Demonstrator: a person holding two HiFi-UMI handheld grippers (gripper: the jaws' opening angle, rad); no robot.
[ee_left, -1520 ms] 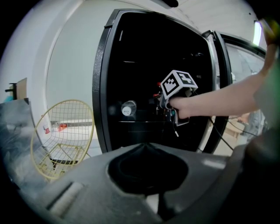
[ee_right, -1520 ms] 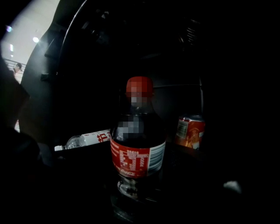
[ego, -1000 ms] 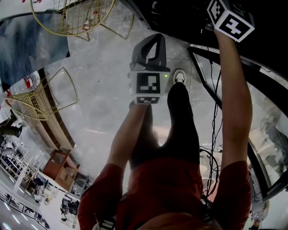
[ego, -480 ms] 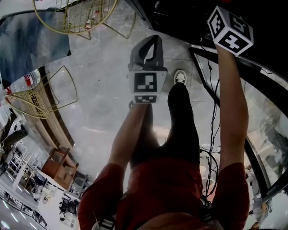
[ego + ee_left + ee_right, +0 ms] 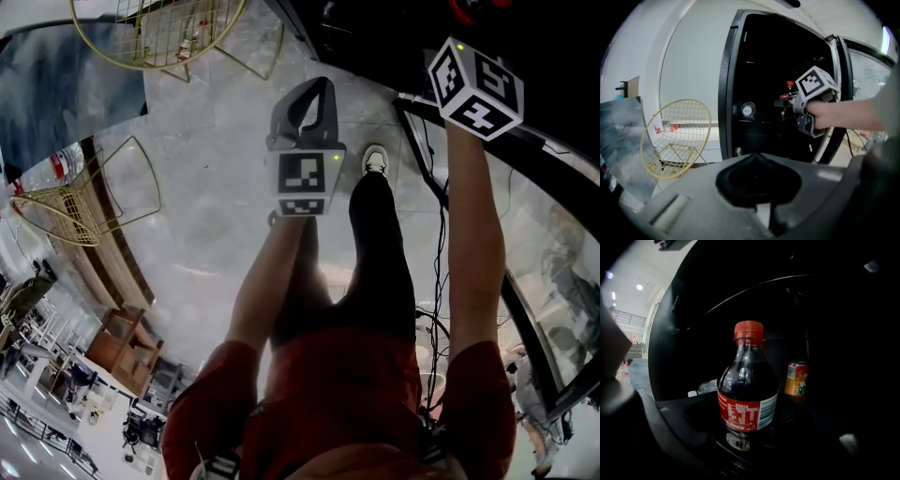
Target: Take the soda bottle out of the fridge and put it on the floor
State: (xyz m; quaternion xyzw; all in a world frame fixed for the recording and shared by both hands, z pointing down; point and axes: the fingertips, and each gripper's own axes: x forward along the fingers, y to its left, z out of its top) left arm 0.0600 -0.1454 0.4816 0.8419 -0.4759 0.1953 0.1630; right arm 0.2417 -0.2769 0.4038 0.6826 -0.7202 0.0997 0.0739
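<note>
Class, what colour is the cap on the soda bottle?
Red; the cap shows best in the right gripper view.

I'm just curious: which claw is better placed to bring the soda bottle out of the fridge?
Right. The right claw reaches into the open fridge, soda bottle between its jaws, seemingly gripped. The left claw hangs shut and empty, outside.

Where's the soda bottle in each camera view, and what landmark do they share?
Head view: not clearly in it; a red patch at the top edge may be its cap.
Left gripper view: soda bottle, red cap only, right of middle inside the fridge.
Right gripper view: soda bottle dead centre, orange can behind it at right.
Shared landmark: the black fridge.
</note>
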